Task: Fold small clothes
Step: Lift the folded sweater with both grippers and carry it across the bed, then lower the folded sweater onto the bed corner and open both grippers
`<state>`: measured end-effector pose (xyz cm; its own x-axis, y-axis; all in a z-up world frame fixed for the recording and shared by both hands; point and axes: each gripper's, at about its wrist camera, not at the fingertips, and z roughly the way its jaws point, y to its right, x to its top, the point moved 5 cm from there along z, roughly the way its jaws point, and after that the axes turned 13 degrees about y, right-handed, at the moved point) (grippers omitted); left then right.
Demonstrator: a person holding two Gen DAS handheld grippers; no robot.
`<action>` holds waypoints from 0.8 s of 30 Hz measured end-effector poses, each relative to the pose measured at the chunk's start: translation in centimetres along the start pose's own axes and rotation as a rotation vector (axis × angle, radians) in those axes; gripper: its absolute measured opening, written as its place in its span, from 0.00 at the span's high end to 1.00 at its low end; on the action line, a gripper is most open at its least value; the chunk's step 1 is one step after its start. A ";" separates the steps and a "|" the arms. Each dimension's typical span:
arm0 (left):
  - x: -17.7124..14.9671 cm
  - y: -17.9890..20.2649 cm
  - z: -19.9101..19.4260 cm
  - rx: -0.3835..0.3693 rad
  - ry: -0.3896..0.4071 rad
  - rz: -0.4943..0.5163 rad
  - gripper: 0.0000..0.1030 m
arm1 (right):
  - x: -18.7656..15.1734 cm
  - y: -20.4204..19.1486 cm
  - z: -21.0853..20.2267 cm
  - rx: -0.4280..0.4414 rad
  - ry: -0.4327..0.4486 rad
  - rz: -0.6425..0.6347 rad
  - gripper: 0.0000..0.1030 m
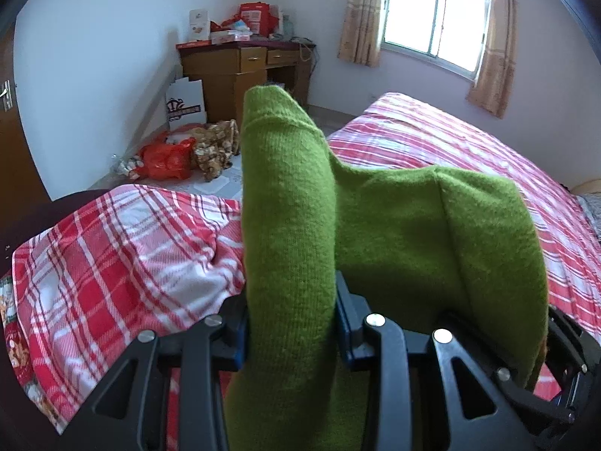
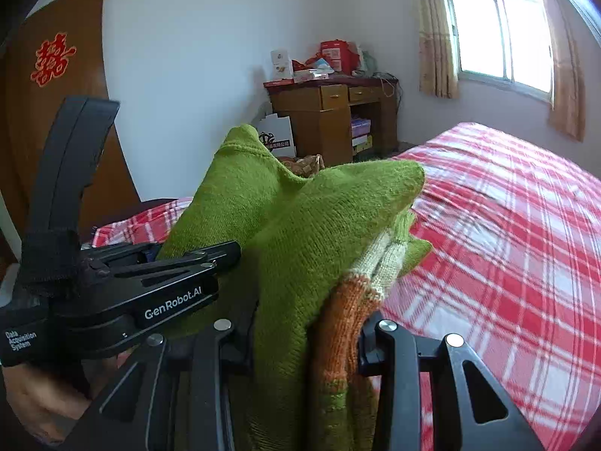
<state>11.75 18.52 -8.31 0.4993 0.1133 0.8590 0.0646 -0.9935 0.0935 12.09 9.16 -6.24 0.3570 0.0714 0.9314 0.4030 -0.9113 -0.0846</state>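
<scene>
Both hands carry the green sweater (image 1: 289,225) in the air, above the near edge of the bed (image 1: 432,139). It touches the bed nowhere that I can see.

Left gripper (image 1: 291,323): jaws clamped on a thick bunched roll of the green knit, which stands up between them like a post. Right gripper (image 2: 304,334): jaws closed on a doubled wad of the same sweater, green on one side, orange and cream ribbed band on the other. From the right wrist view I see the left gripper just beside mine, with my left hand (image 2: 41,398) wrapped around its handle.

Step in hand, as I judge it: carrying a gathered or half-folded sweater over the bed, fold not yet laid down.

Next move calls for: lowering both grips together onto the flat middle of the bed, keeping them level so the layers land stacked, then letting go without dragging.

Materials:
- Sweater: soft wool-like knit, fine vertical ribs, fuzzy surface, a raised seam line near the top. Thick, floppy; it will sag and slide between layers.
- Cuff or hem band: coarser rib, striped orange, cream and green.
- Bed cover: thin woven plaid, red and white, creased at the near left corner, smoother toward the far side.

Risk: the uneven bundle may unroll on release.
</scene>
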 end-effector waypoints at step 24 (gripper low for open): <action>-0.9 -2.0 6.8 -0.074 -0.145 -0.191 0.44 | -4.7 8.6 5.1 0.052 -0.119 0.423 0.45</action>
<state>17.05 20.42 -12.68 0.6036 0.2935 0.7413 0.1086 -0.9514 0.2883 18.23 3.03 -13.16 0.5930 -0.2545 0.7639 0.2410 -0.8491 -0.4700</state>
